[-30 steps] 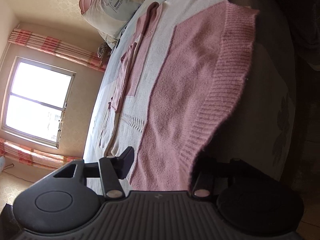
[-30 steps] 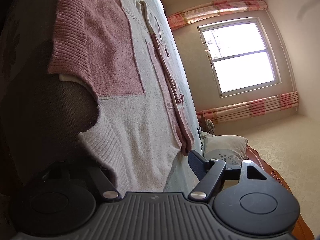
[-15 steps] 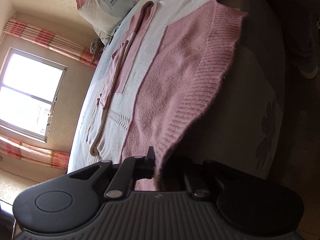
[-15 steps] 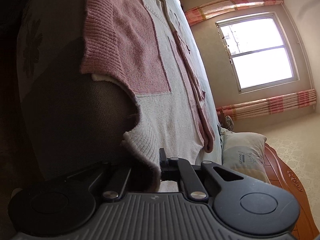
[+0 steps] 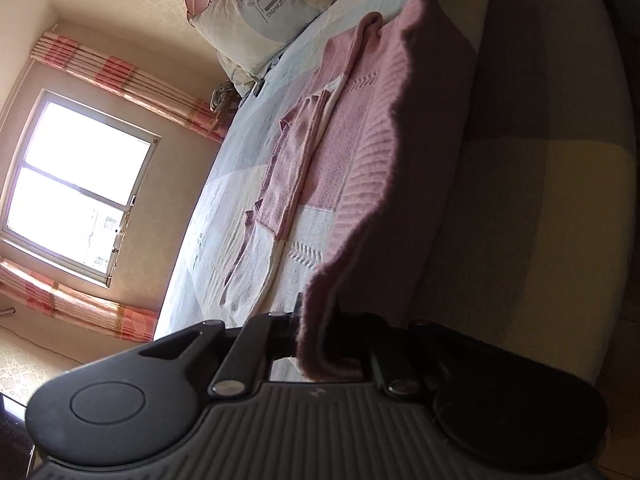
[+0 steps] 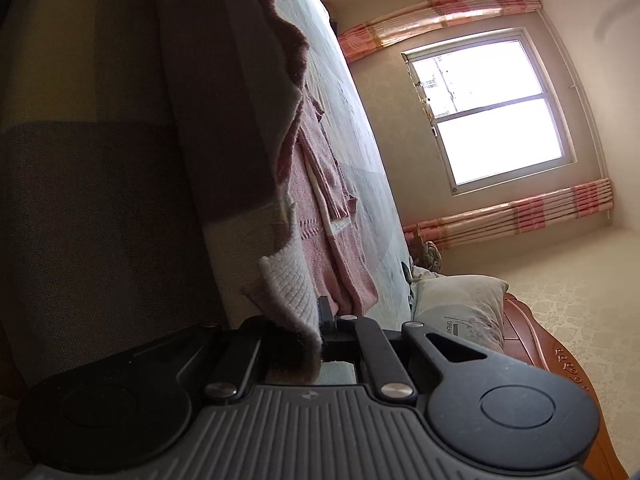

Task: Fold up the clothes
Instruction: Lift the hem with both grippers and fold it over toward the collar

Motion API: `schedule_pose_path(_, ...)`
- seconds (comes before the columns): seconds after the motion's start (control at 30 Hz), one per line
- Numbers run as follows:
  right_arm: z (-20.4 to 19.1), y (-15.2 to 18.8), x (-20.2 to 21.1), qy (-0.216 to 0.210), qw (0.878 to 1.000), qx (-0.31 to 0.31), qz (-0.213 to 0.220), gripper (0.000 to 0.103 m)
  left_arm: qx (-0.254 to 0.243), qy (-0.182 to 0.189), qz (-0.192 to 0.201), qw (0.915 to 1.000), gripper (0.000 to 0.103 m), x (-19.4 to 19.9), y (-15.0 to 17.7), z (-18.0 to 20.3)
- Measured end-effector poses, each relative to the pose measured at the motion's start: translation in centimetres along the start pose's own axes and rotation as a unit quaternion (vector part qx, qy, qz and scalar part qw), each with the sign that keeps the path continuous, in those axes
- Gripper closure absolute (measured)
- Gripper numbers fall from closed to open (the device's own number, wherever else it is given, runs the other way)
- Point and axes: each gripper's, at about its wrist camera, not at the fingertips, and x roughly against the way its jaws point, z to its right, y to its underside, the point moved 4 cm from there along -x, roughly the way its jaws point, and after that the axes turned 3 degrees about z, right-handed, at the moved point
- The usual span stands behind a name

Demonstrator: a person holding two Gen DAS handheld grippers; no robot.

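The bed [image 5: 540,208] fills most of both views, covered with a sheet [image 5: 248,148] in large pale blocks of blue, white, grey and cream. On it lies a knitted sweater [image 5: 348,152] in pink and white, spread along the side of the bed nearest the cameras. Its ribbed hem is raised off the sheet along that edge, while the rest of the body and the folded sleeves lie flat farther in toward the middle of the bed.

The left hand-held gripper [image 5: 316,344] is clamped on the pink corner of the hem, the knit bunched between its black fingers and hanging in a loose fold. The right hand-held gripper [image 6: 316,340] is clamped on the other corner of the hem, where the ribbing is white; the fabric rises from its fingers in a shaded sheet that hides part of the bed behind it in the right wrist view.

At the head of the bed a pale pillow [image 5: 268,8] with a flower print and some lettering leans against a reddish wooden headboard [image 6: 560,360]. A small grey object beside the pillow is too small to make out.

Beyond the far edge of the bed stands a cream patterned wall with a bright window [image 5: 76,184] in a light frame, overexposed so nothing outside shows. Pink and orange checked curtains [image 5: 120,80] are drawn back on either side of it. Sunlight falls across the far half of the sheet, and the near side of the bed is in shadow.
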Motion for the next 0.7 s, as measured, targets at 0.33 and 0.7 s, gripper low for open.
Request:
schedule_pose_path(0.33, 4.1, -0.5, -5.8, 0.023, 1.000, -0.017, -0.006, 0.095, 0.027, -0.017, 0.011, 0.9994, 0.097, -6.1, -1.7, -5.3)
schedule_pose_path(0.7, 8.4, -1.4, -15.8, 0.041, 0.999, -0.031, -0.013, 0.095, 0.078, -0.013, 0.004, 0.9969, 0.097, -14.8, -2.0, -9.7)
